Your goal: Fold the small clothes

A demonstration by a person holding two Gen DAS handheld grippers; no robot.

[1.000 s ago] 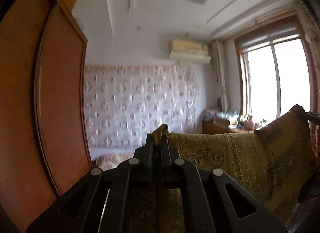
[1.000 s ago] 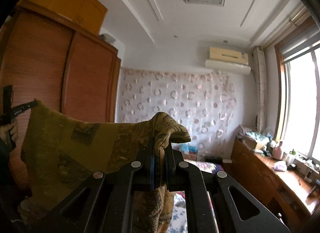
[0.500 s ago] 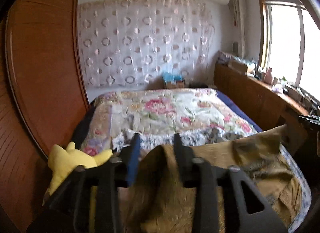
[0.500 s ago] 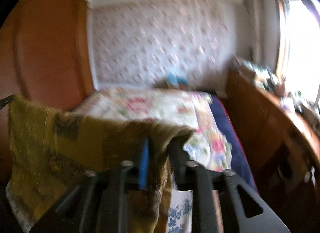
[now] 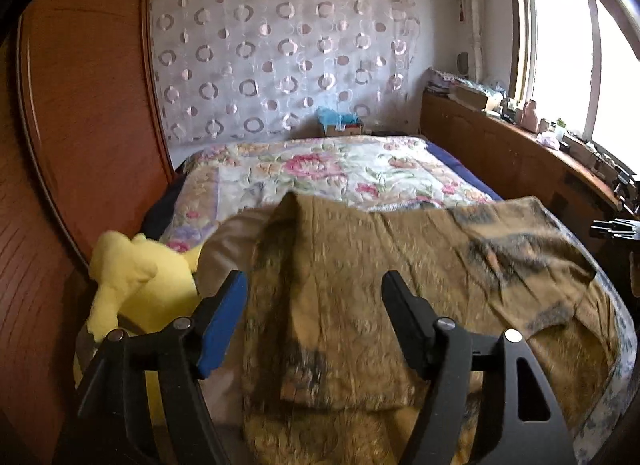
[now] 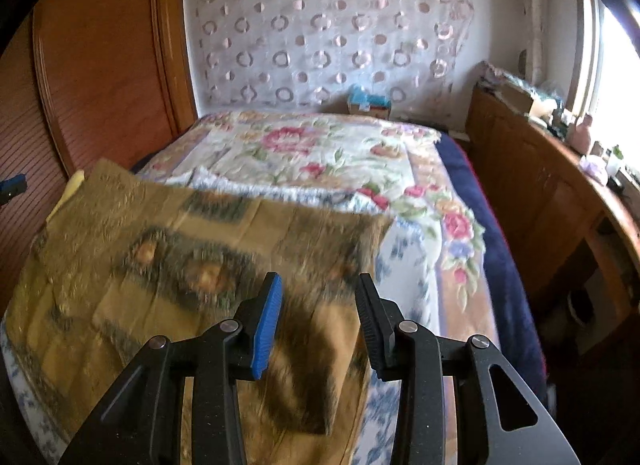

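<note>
An olive-gold patterned garment (image 5: 400,265) lies spread across the near end of the bed; it also shows in the right wrist view (image 6: 168,257). My left gripper (image 5: 314,289) is open just above its left part, touching nothing. My right gripper (image 6: 318,289) is open above the garment's right edge, empty. The right gripper's tip shows at the far right of the left wrist view (image 5: 612,225). The garment's near edge is hidden behind the gripper bodies.
A floral quilt (image 5: 340,169) covers the bed behind the garment. A yellow plush toy (image 5: 136,277) sits at the bed's left beside the wooden wardrobe (image 5: 80,125). A wooden sideboard (image 6: 540,193) with small items runs along the right under the window.
Both grippers came down from holding the garment up in the air, laid it on the bed, and opened, letting it go.
</note>
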